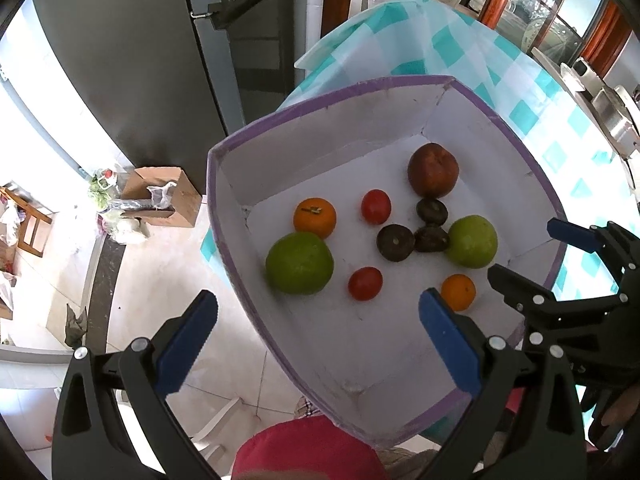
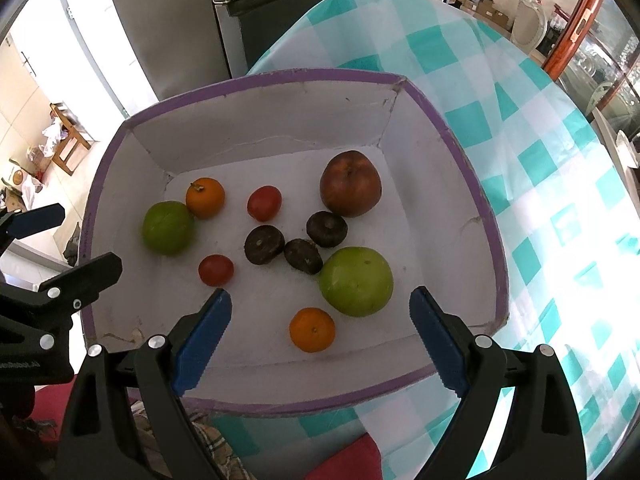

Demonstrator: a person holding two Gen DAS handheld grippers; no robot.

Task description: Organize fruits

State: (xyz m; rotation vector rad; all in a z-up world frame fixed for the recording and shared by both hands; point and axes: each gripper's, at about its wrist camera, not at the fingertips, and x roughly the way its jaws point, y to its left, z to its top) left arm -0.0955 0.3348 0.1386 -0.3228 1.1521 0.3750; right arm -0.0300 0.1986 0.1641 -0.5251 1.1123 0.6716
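Both my grippers hang above the white box [image 2: 472, 184] with purple rim, which sits on the teal checked tablecloth [image 2: 532, 128]. My left gripper [image 1: 318, 344] has its jaws spread wide, holding nothing; it sits over the box's near left wall, with the big green fruit [image 1: 299, 263] and a red tomato [image 1: 365, 283] just ahead of the fingers. My right gripper [image 2: 320, 338] is also wide apart and empty, and the small orange [image 2: 312, 329] lies on the box floor right between its fingers in view, the second green fruit [image 2: 356, 281] just beyond. Further in: three dark brown fruits [image 2: 296, 242] clustered mid-box, a red apple [image 2: 350, 189] toward the far right corner. Faint print on the left gripper's body is there, probably a brand, unreadable.
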